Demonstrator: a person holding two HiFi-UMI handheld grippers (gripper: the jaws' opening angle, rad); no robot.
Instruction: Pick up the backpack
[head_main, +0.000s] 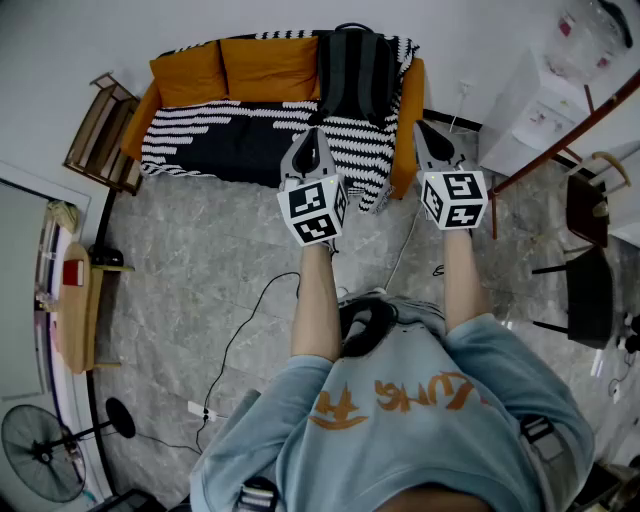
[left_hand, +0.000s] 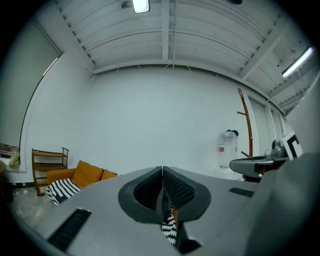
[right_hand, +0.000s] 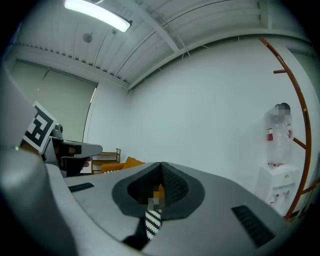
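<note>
Closest to the lens: light-blue sweatshirt (head_main: 400, 420) with orange lettering across the chest, upside down from the head view and not legible. Further out, dark grey backpack (head_main: 355, 75), upright on the orange sofa (head_main: 412, 110), leaning on the backrest toward its right end, over a black-and-white striped blanket (head_main: 210, 140). Untouched, well apart from both tools. Short of it, left tongs (head_main: 310, 140) and right tongs (head_main: 428, 135), side by side, level, aimed at the sofa; both pressed fully closed, pads meeting, nothing gripped. Behind each, a cube (head_main: 313, 208) with square black-and-white markers, coded patterns only, no words. Below, grey marbled floor (head_main: 200, 270) with a thin black cable (head_main: 237, 332) looping across. Left of the sofa, wooden shelf rack (head_main: 100, 135); bottom left, black standing fan (head_main: 45, 450). Right of the sofa, white water dispenser (head_main: 540, 115) with a small red label, print too small to read, and a rust-coloured coat stand (head_main: 575, 130). Beyond that, black chairs (head_main: 590, 270).
</note>
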